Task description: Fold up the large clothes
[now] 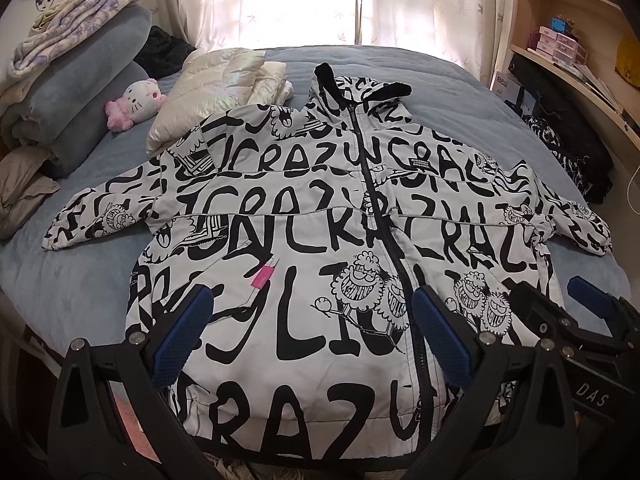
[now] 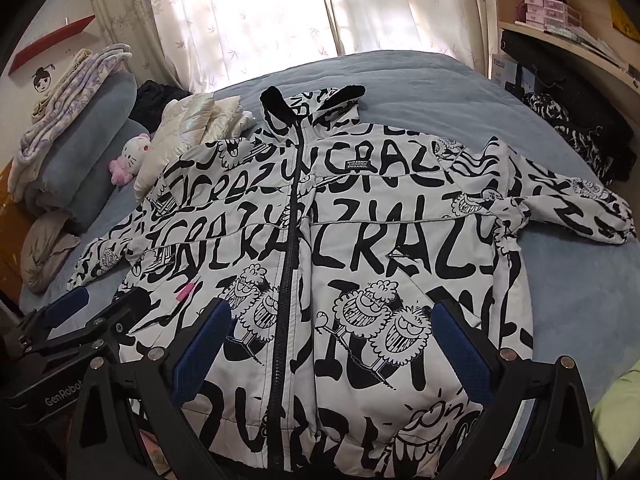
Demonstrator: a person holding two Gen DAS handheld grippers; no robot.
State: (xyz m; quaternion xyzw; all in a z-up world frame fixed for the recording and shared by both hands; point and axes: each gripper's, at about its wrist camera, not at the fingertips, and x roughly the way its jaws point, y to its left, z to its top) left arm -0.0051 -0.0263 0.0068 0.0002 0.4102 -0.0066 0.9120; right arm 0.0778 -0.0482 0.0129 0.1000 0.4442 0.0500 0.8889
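A white hooded jacket (image 1: 304,216) with black graffiti lettering lies flat and zipped on a blue bed (image 1: 72,280), front up, sleeves spread to both sides, hood toward the window. It also shows in the right wrist view (image 2: 360,232). My left gripper (image 1: 312,312) is open and empty, hovering above the jacket's lower left part. My right gripper (image 2: 332,320) is open and empty above the lower right part. Each gripper shows at the edge of the other's view: the right gripper (image 1: 560,300) and the left gripper (image 2: 104,304).
A shiny cream puffer jacket (image 1: 212,92) and a pink-and-white plush cat (image 1: 138,102) lie at the bed's far left. Rolled blue bedding with folded blankets (image 1: 76,80) stands left. Dark clothes (image 1: 568,148) lie at the right edge, below wooden shelves (image 1: 576,52). Curtains (image 1: 320,0) hang behind.
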